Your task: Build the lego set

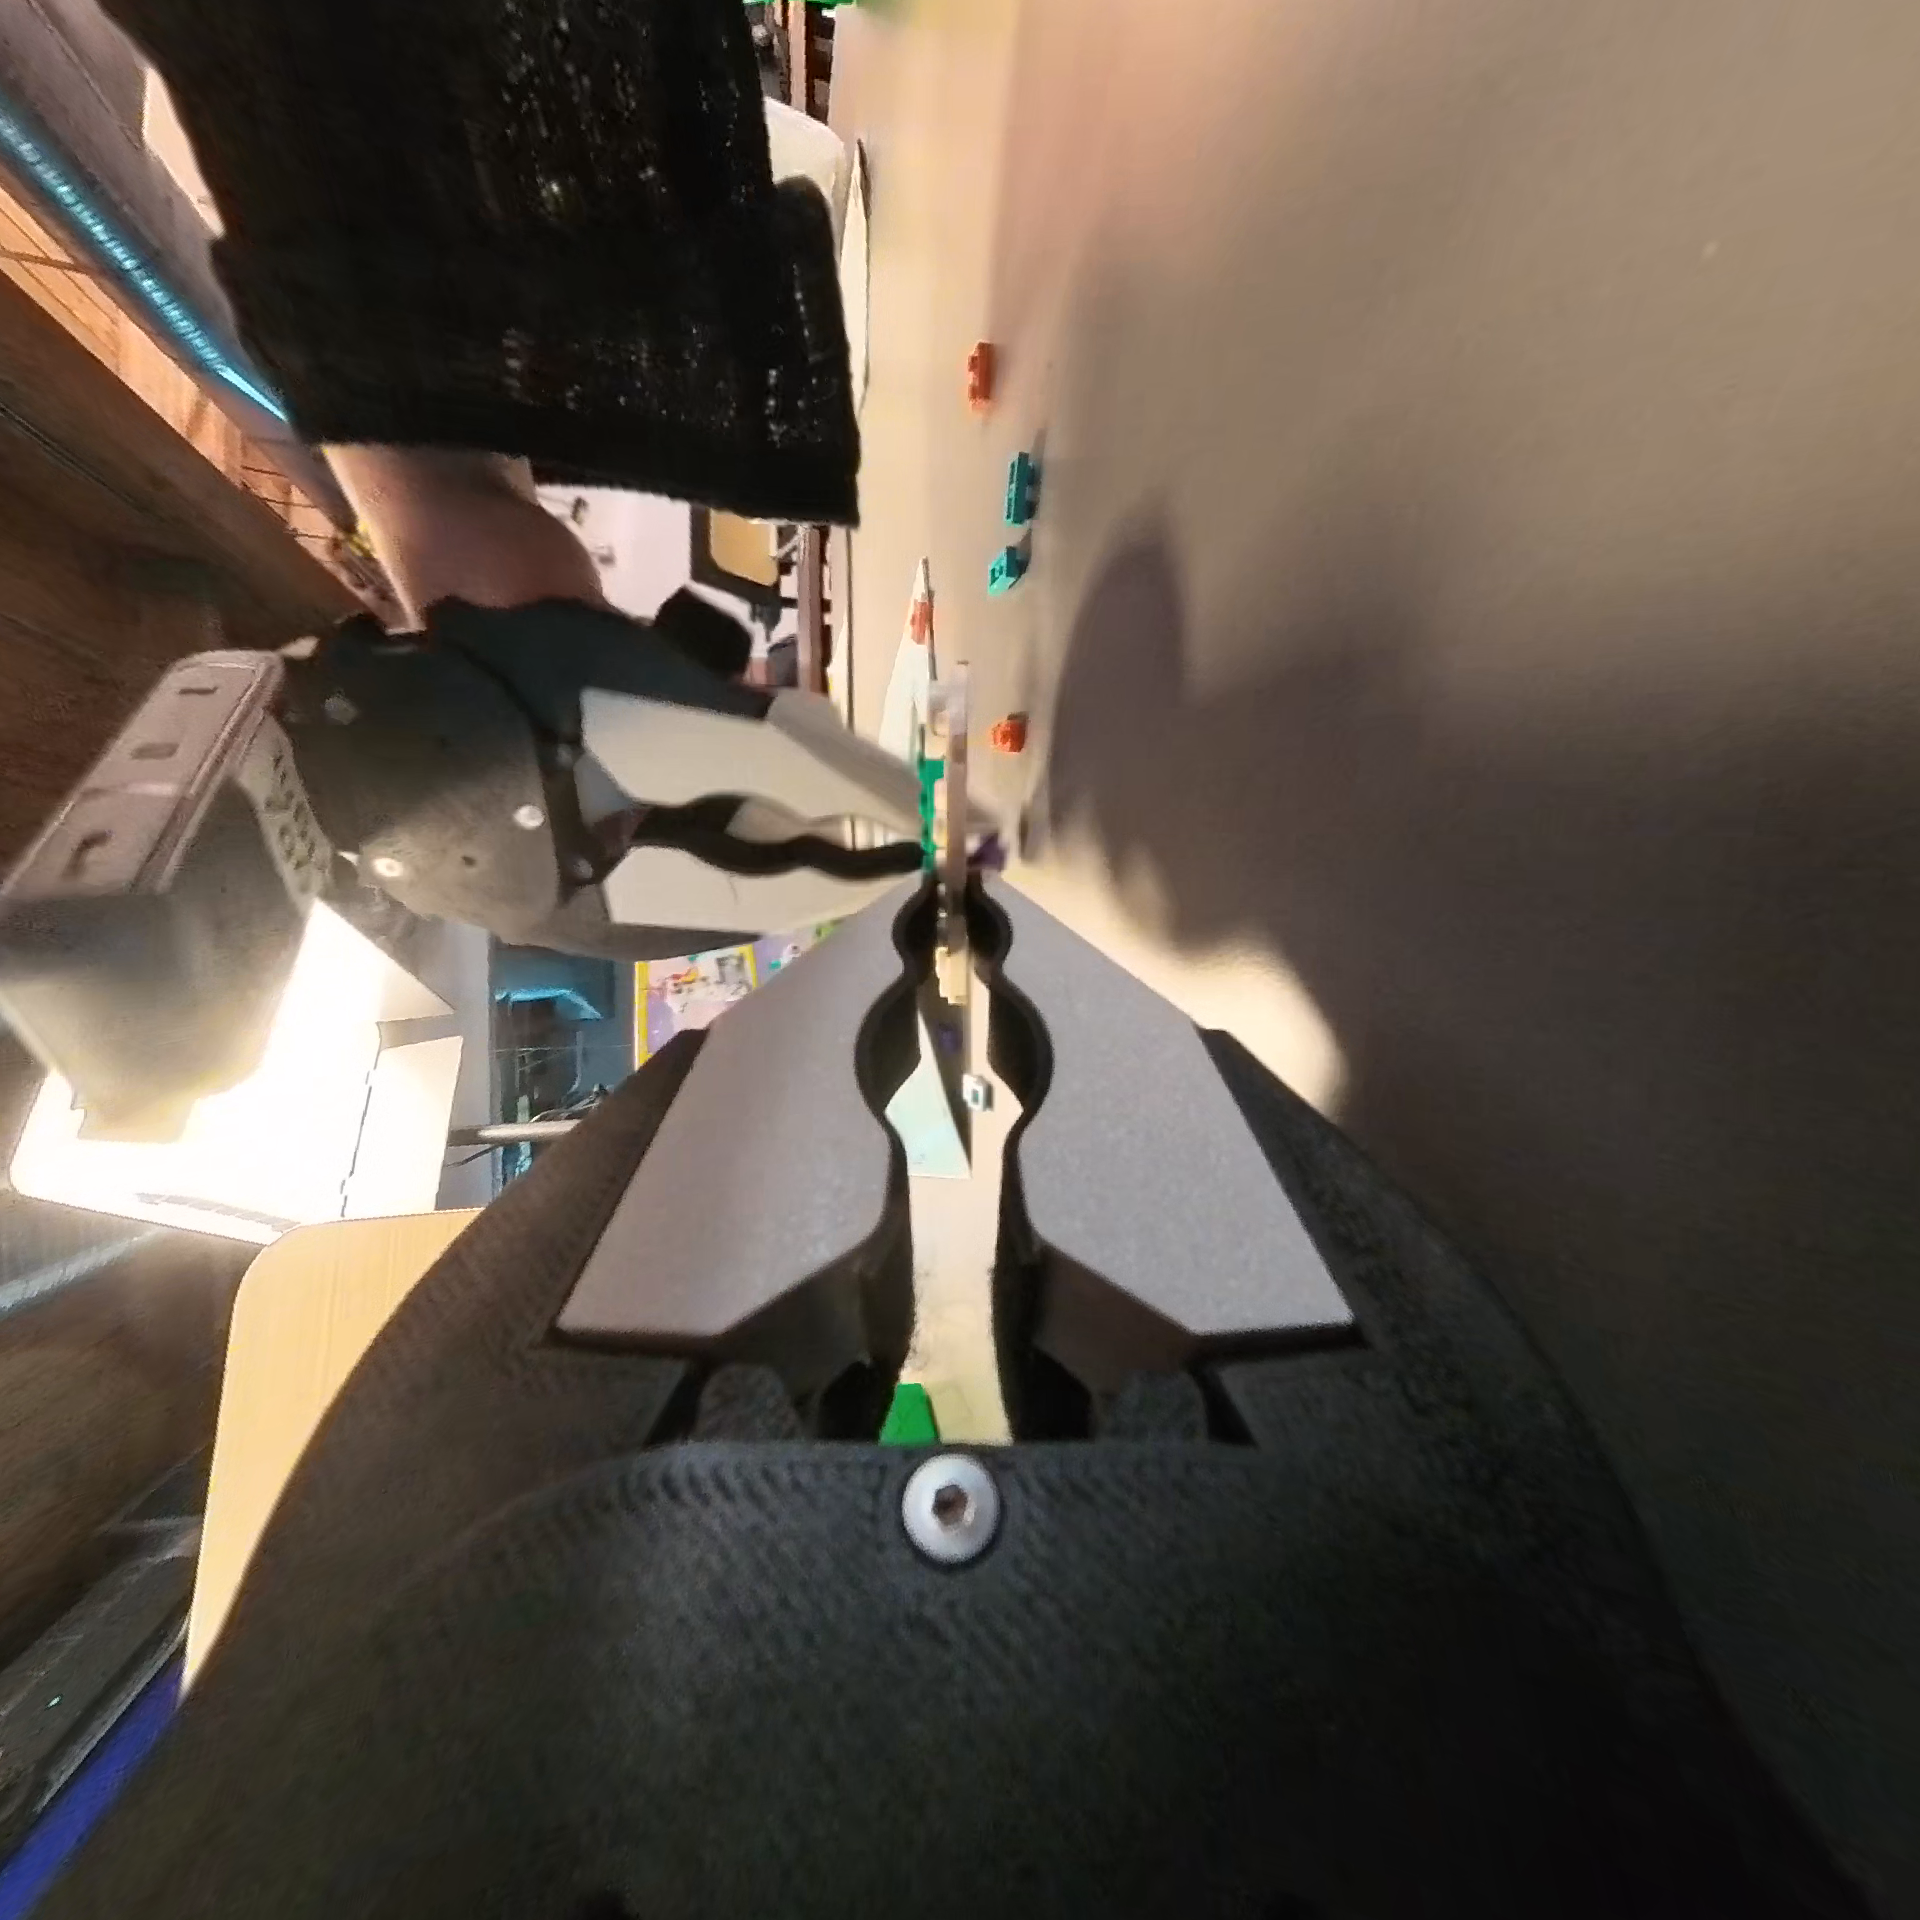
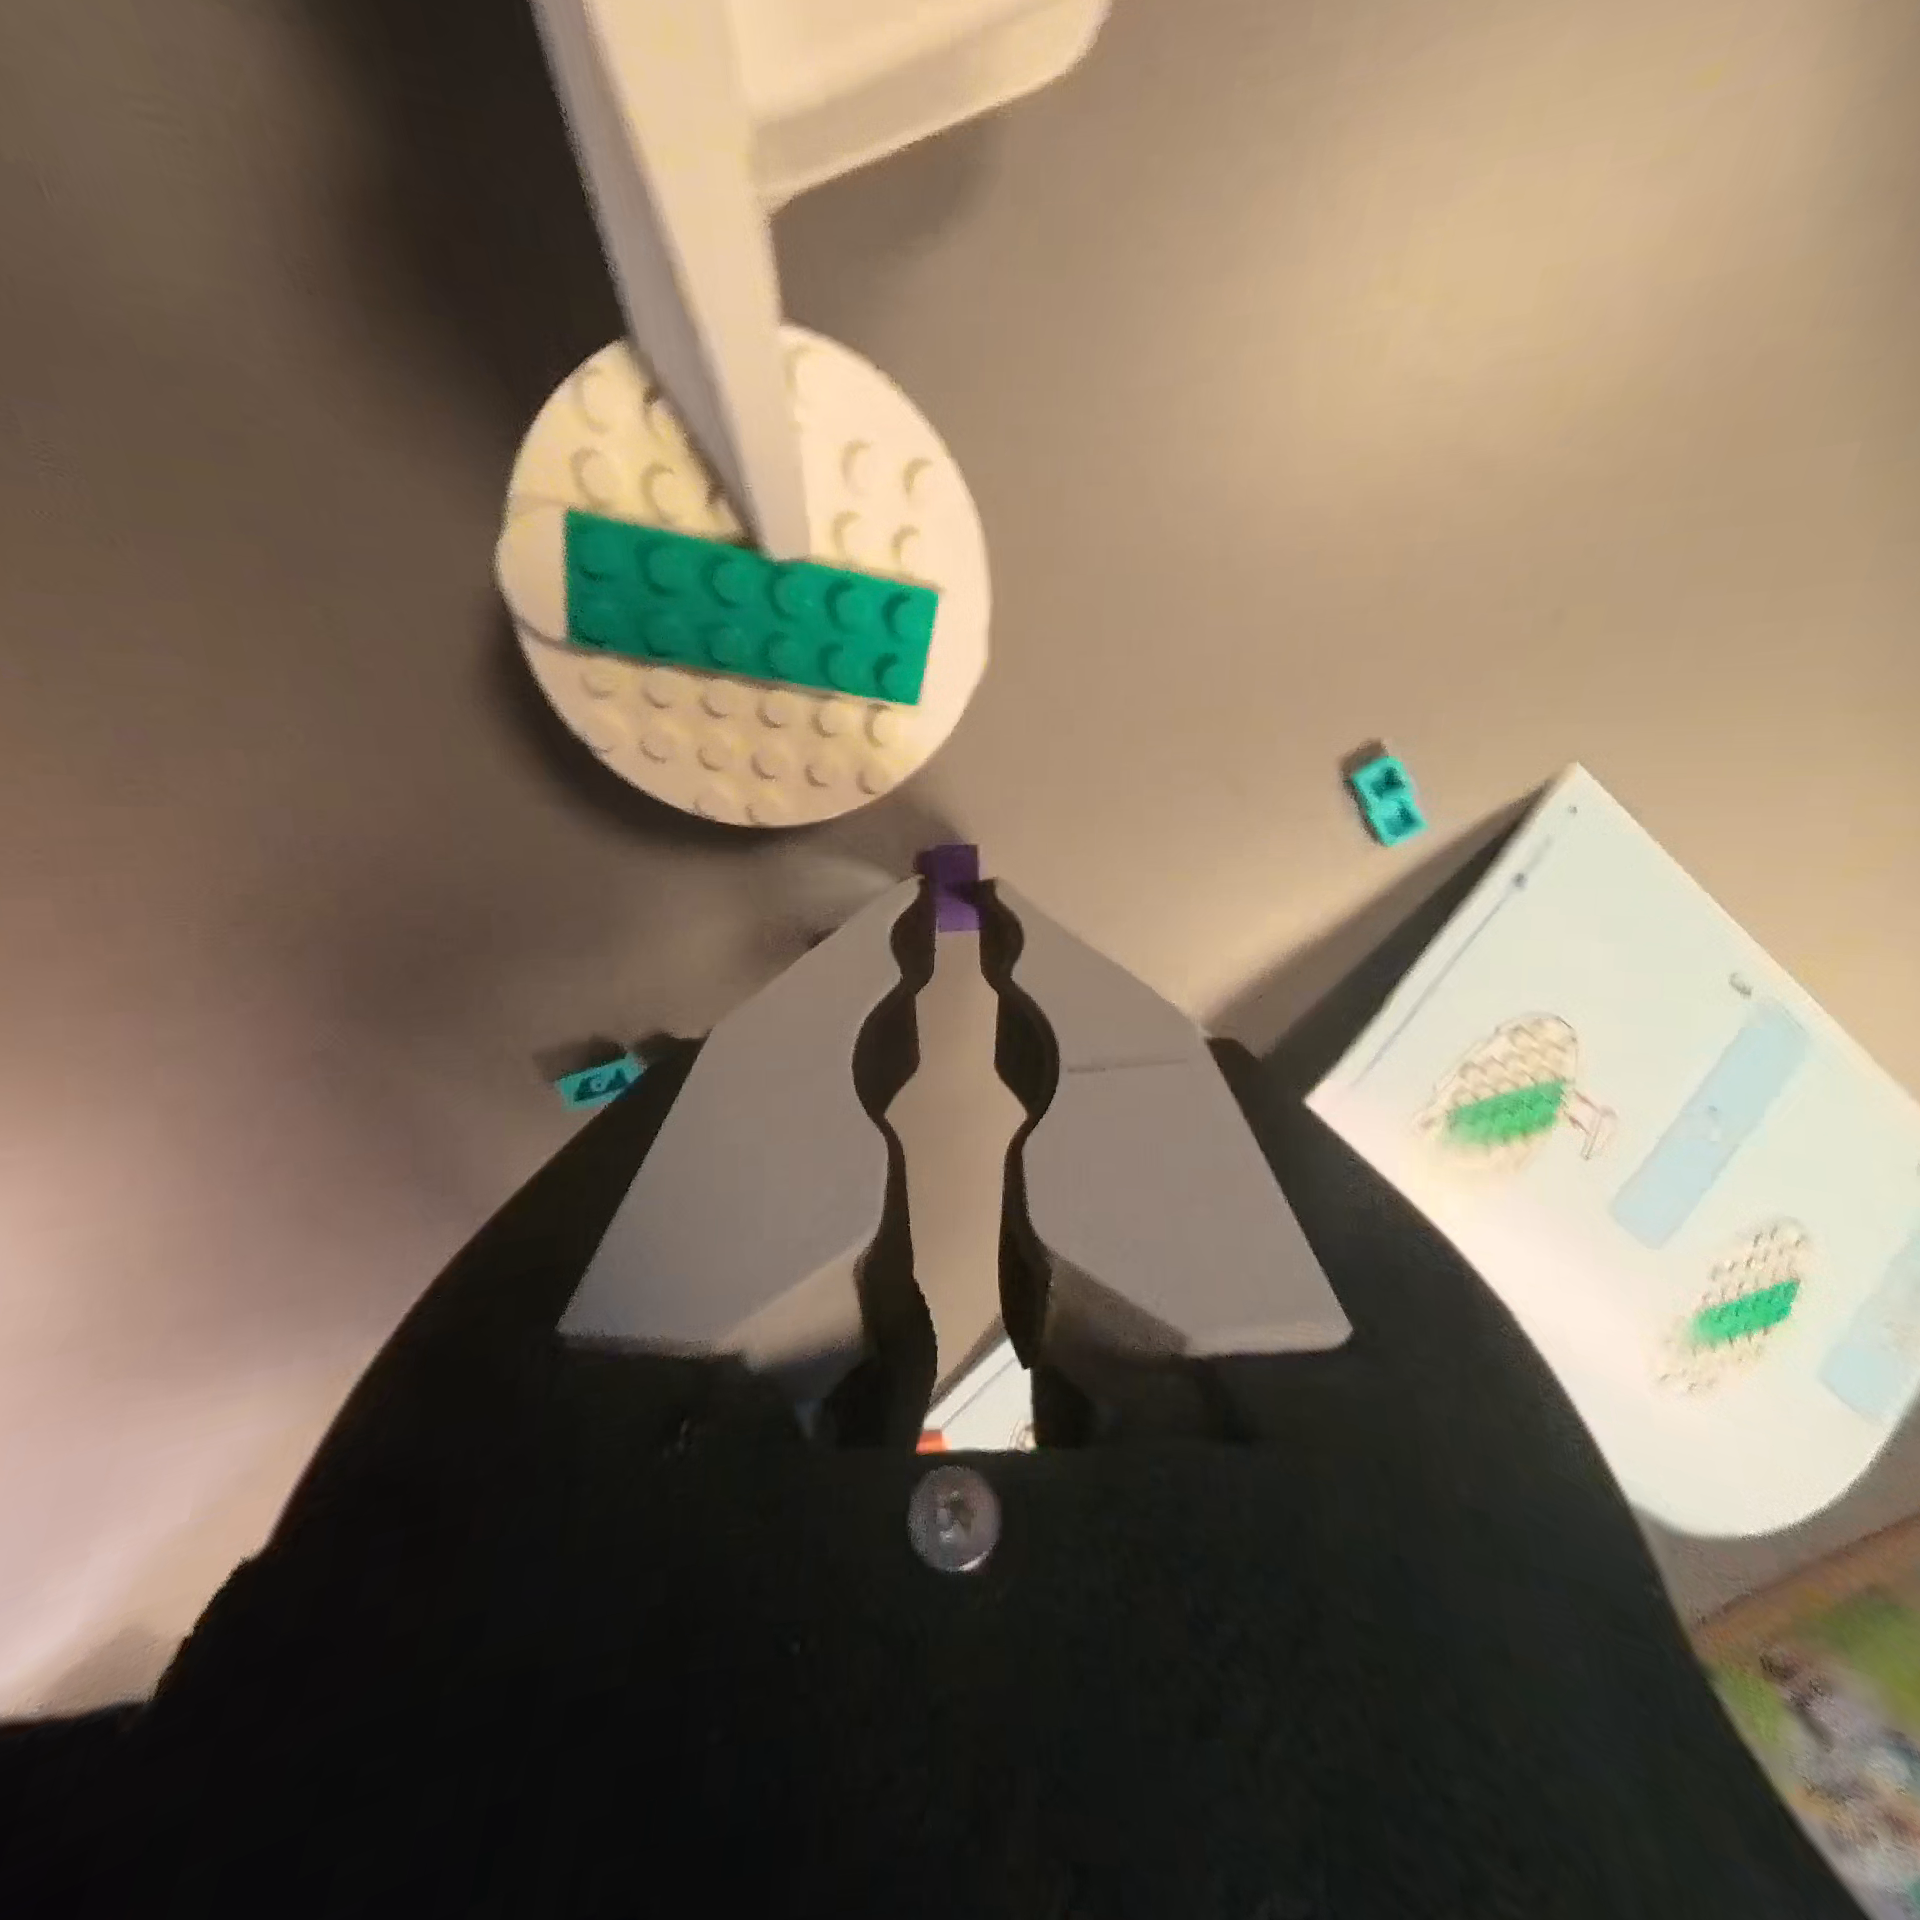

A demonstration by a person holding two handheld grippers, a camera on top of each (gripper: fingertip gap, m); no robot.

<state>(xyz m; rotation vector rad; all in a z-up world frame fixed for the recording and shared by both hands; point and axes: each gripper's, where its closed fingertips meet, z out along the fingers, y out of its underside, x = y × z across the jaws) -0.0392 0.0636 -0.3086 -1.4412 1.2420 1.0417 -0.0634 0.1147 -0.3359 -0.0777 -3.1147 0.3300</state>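
Lego pieces are spread over a grey-beige table (image 2: 1351, 364), and the landmark among them is the round white studded plate (image 2: 748, 727). A green two-by-six plate (image 2: 748, 613) sits across its top face. The left gripper (image 1: 954, 894) has its fingertips closed on the rim of the round plate (image 1: 956, 790), which that view shows edge-on and lifted off the table; in the right wrist view one of its pale fingers (image 2: 707, 343) reaches in over the plate from above. The right gripper (image 2: 954, 896) hangs just beside the near edge of the round plate, its tips pinched on a small purple brick (image 2: 951, 894), which does not touch the plate. In the left wrist view the right gripper (image 1: 914, 831) comes in from the left, with a dark sleeve (image 1: 540, 260) above it. Beyond the plate lie two teal bricks (image 1: 1020, 488) and two orange ones (image 1: 980, 376). A teal brick (image 2: 1387, 792) lies to the plate's right, next to an open instruction booklet (image 2: 1621, 1143).
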